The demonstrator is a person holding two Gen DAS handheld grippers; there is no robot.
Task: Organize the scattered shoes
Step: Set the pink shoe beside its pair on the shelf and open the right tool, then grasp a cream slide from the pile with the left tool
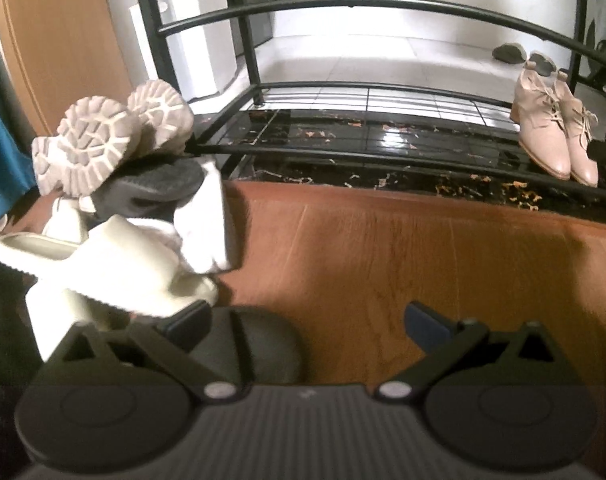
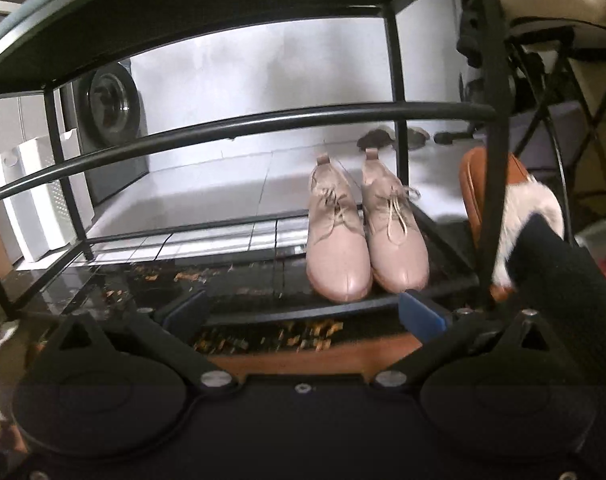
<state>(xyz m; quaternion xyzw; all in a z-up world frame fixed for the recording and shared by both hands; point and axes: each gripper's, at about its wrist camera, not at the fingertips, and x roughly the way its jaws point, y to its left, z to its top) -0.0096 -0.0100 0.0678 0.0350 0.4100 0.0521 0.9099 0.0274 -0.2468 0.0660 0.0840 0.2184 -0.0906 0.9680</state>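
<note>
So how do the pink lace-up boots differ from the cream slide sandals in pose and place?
The pink lace-up boots stand upright, side by side, on the rack's bottom shelf. The cream slide sandals lie tilted in a pile on the wooden floor, against other shoes. The boots have laces; the sandals have none. Both are pale.

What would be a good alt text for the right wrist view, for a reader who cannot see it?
A pair of pink lace-up shoes stands side by side, toes toward the camera, on the low shelf of a black metal shoe rack. The open right gripper is in front of the shelf, holding nothing.
</note>
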